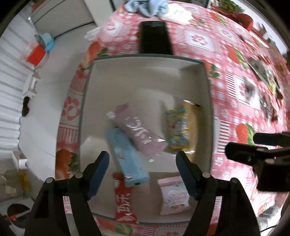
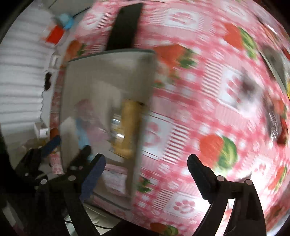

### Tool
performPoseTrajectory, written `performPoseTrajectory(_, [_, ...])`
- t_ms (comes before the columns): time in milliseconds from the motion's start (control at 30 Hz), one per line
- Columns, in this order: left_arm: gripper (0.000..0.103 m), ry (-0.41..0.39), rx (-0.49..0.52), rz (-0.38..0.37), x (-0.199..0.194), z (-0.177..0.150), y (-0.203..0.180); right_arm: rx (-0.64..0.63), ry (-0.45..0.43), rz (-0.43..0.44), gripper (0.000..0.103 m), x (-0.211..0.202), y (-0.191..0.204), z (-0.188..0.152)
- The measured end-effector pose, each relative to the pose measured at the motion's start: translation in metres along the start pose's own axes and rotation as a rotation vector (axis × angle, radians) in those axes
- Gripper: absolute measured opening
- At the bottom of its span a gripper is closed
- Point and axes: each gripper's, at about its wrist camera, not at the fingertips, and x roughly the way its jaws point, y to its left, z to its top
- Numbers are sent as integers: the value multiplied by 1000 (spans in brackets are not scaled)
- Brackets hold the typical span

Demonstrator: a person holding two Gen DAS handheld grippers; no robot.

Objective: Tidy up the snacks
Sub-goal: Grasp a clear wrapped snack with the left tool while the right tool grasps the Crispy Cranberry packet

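Observation:
A white box (image 1: 145, 72) with a dark rim sits on the pink strawberry tablecloth. Inside lie a pink snack pack (image 1: 139, 132), a light blue pack (image 1: 126, 156), a yellow pack (image 1: 181, 130), a red pack (image 1: 124, 199) and a pale pink pack (image 1: 174, 196). My left gripper (image 1: 143, 172) is open and empty, above the box's near half. My right gripper (image 2: 146, 174) is open and empty, over the tablecloth just right of the box (image 2: 108, 72); this view is blurred. The right gripper also shows at the right edge of the left wrist view (image 1: 253, 145).
A black flat object (image 1: 155, 37) lies behind the box. Several snack packs (image 1: 262, 72) lie on the table at the far right. Blue cloth (image 1: 148, 7) is at the back. The table's left edge (image 1: 72, 101) drops to a white floor with clutter.

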Motion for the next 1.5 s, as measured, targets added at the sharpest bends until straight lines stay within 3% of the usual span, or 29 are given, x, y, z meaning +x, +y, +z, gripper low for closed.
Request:
performPoseTrajectory(167, [79, -2, 86, -30, -7, -2, -39, 171, -11, -29, 93, -7, -71, -33])
performPoseTrajectory(333, [79, 10, 156, -73, -11, -1, -75, 427, -10, -46, 93, -10, -157, -77])
performPoseTrajectory(533, [79, 25, 209, -118, -15, 15, -122, 653, -14, 19, 93, -10, -216, -116])
performPoseTrajectory(733, [79, 21, 242, -146, -6, 57, -168, 667, -18, 48, 93, -9, -231, -144])
performPoseTrajectory(967, [79, 39, 201, -170, 24, 116, -217, 661, -31, 52, 93, -23, -252, -193])
performPoseTrajectory(1233, [79, 87, 248, -110, 59, 135, -251, 695, -50, 54, 93, -36, -285, -239])
performPoseTrajectory(1333, [79, 91, 266, -98, 65, 136, -256, 703, -48, 58, 93, -37, -282, -236])
performPoseTrajectory(1433, [58, 66, 298, -112, 60, 135, -264, 700, -45, 58, 93, -39, -283, -233])
performPoseTrajectory(1467, [41, 55, 317, -114, 58, 135, -267, 699, -43, 59, 93, -38, -284, -234])
performPoseTrajectory(1500, [31, 54, 341, -119, 56, 133, -268, 700, -42, 60, 93, -36, -283, -232])
